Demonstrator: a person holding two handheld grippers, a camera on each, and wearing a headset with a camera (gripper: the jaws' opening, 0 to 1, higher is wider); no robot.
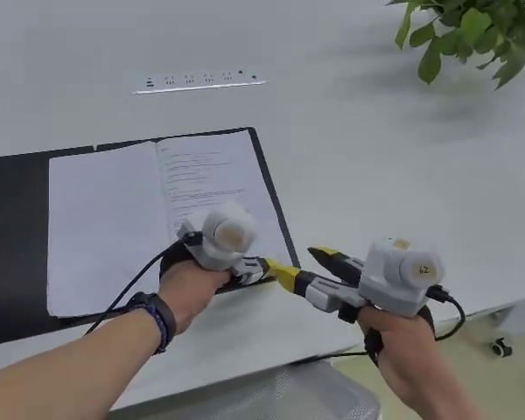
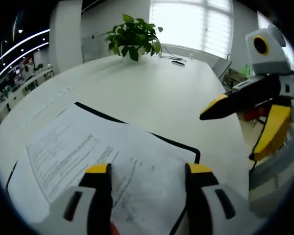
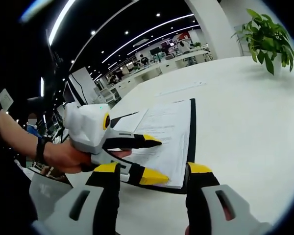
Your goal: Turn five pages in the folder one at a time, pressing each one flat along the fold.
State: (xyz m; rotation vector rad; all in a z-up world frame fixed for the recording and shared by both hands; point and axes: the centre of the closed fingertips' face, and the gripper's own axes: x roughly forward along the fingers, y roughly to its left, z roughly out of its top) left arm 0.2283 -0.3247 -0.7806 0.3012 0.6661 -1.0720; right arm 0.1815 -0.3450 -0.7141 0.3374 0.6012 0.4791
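Note:
The folder (image 1: 17, 201) lies open on the white table, with a black cover and white pages. Its right page (image 1: 214, 171) carries printed text; the left page (image 1: 96, 227) looks blank. My left gripper (image 1: 261, 268) is open at the right page's near corner, and the printed page (image 2: 88, 142) lies under its jaws (image 2: 148, 169). My right gripper (image 1: 299, 262) is open just right of the folder's edge, its tips pointing left toward the left gripper (image 3: 161, 159). Its own jaws (image 3: 152, 169) hold nothing. The right gripper (image 2: 229, 137) also enters the left gripper view from the right.
A leafy plant (image 1: 472, 35) stands at the table's far right. A power strip (image 1: 197, 81) is set into the table beyond the folder. The table's near edge (image 1: 245, 363) runs under my hands, with a mesh chair back (image 1: 271, 398) below it.

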